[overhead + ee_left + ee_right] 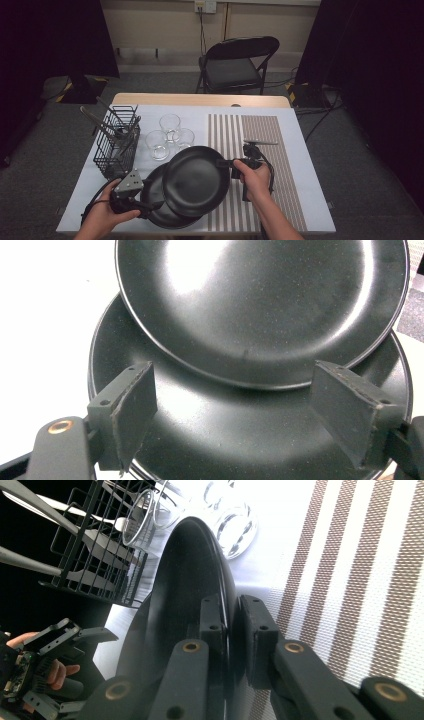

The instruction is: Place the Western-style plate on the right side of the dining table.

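Note:
A black plate hangs tilted over the table, my right gripper shut on its right rim. In the right gripper view the two pads pinch that plate's edge. Under it a second black plate lies on the table's near left part. My left gripper points at the lower plate from the left, jaws wide open. In the left gripper view the open fingers stand on either side over the lower plate without pressing it, and the raised plate overlaps it beyond.
A black wire basket with cutlery stands at the left. Three clear glasses sit behind the plates. A striped placemat covers the right side, with a utensil on it. A folding chair stands beyond the table.

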